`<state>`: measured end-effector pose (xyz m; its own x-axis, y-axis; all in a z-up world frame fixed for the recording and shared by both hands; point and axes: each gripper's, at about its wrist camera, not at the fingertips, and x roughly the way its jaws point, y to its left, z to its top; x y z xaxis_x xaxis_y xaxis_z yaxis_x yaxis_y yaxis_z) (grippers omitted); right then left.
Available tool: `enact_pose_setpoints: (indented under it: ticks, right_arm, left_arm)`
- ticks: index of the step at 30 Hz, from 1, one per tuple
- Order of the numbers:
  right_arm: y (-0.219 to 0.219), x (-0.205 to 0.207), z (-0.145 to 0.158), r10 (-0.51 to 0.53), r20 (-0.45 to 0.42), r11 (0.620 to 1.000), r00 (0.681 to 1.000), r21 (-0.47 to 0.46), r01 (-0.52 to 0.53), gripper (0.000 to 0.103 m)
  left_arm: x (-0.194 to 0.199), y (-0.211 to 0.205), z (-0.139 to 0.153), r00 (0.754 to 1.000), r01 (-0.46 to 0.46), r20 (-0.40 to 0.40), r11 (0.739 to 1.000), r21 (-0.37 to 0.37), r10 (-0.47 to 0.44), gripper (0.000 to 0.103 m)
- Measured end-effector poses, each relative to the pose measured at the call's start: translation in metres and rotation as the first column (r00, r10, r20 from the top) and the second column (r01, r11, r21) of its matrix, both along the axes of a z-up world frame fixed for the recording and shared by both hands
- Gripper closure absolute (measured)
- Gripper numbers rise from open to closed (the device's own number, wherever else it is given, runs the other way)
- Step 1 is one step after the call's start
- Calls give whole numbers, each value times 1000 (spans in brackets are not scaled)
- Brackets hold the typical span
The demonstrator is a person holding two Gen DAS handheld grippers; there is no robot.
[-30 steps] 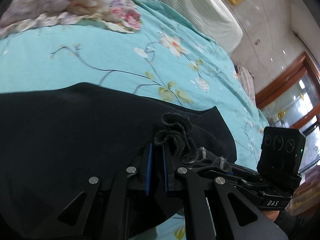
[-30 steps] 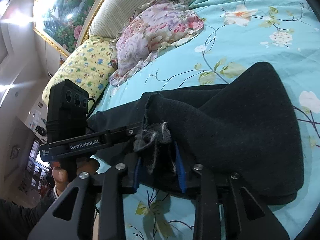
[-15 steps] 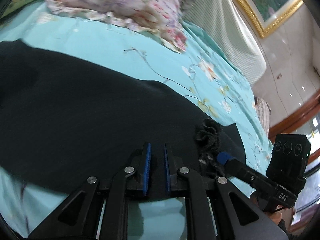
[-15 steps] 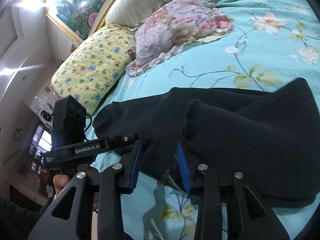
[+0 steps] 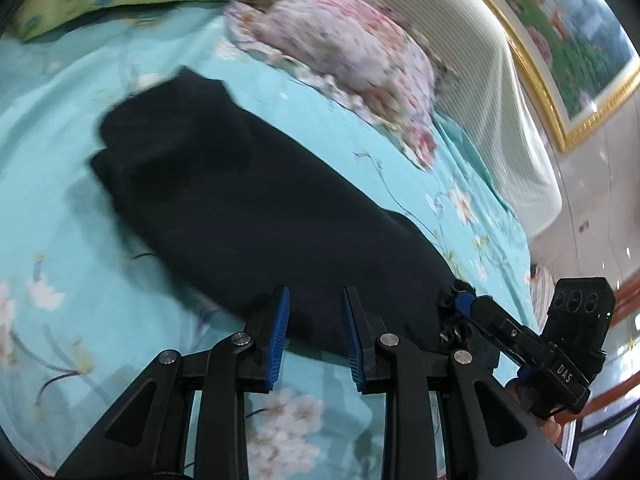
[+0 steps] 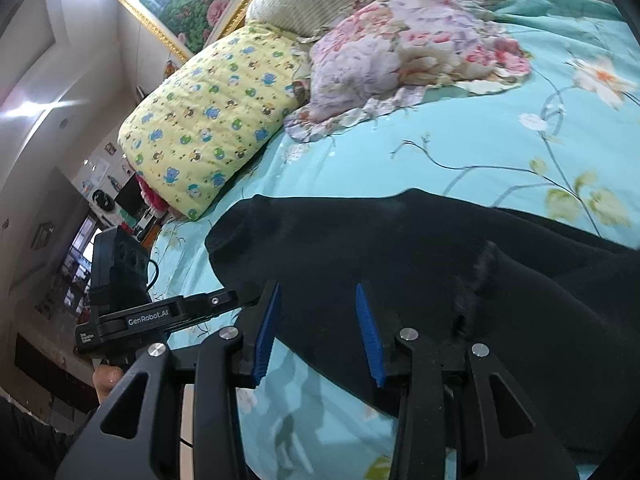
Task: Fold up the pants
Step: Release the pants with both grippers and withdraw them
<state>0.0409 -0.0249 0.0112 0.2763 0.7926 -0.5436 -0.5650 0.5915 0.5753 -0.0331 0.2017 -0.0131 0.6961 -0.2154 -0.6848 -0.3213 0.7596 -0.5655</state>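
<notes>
Left wrist view: black pants (image 5: 256,208) lie flat on teal floral bedsheet (image 5: 60,264). Left gripper (image 5: 314,324) jaws opening, nothing pinched, pants edge beyond tips. Right gripper (image 6: 318,320) parted, holding nothing, over cloth. Far pants end blurred; right side cut off.

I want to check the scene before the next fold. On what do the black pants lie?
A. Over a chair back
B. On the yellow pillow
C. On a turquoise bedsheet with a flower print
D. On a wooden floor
C: the black pants lie spread on the turquoise bedsheet with a flower print, apart from the yellow pillow near the headboard.
</notes>
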Motion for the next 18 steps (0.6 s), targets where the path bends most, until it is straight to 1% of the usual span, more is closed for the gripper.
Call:
enact_pose_setpoints:
  ticks: [2,3,4,5,7,12,15,18]
  right_arm:
    - [7,2,2,12,6,1000,1000,-4,-12,63]
    - [10,3,3,20,9,1000,1000,-6,-20,63]
    - [15,4,4,29,11,1000,1000,-9,-29,62]
    - [18,5,5,36,13,999,999,-11,-36,60]
    - [26,8,8,53,21,998,998,-15,-53,57]
    - [44,15,15,90,43,996,995,-26,-89,56]
    - [56,20,19,111,53,993,992,-36,-109,56]
    - [67,25,22,133,62,990,989,-47,-130,56]
  left_arm:
    - [-10,9,2,999,-33,1,999,2,33,76]
    - [-15,14,3,999,-48,1,999,2,48,73]
    - [-20,19,3,998,-67,1,998,0,67,67]
    - [-26,25,4,996,-87,0,996,-4,87,65]
    - [-34,33,3,993,-116,-4,993,-10,116,65]
    - [-44,52,-1,985,-171,-18,985,-27,171,65]
    - [-45,60,-2,980,-196,-25,980,-31,195,60]
    - [-44,67,-4,976,-214,-36,976,-33,213,58]
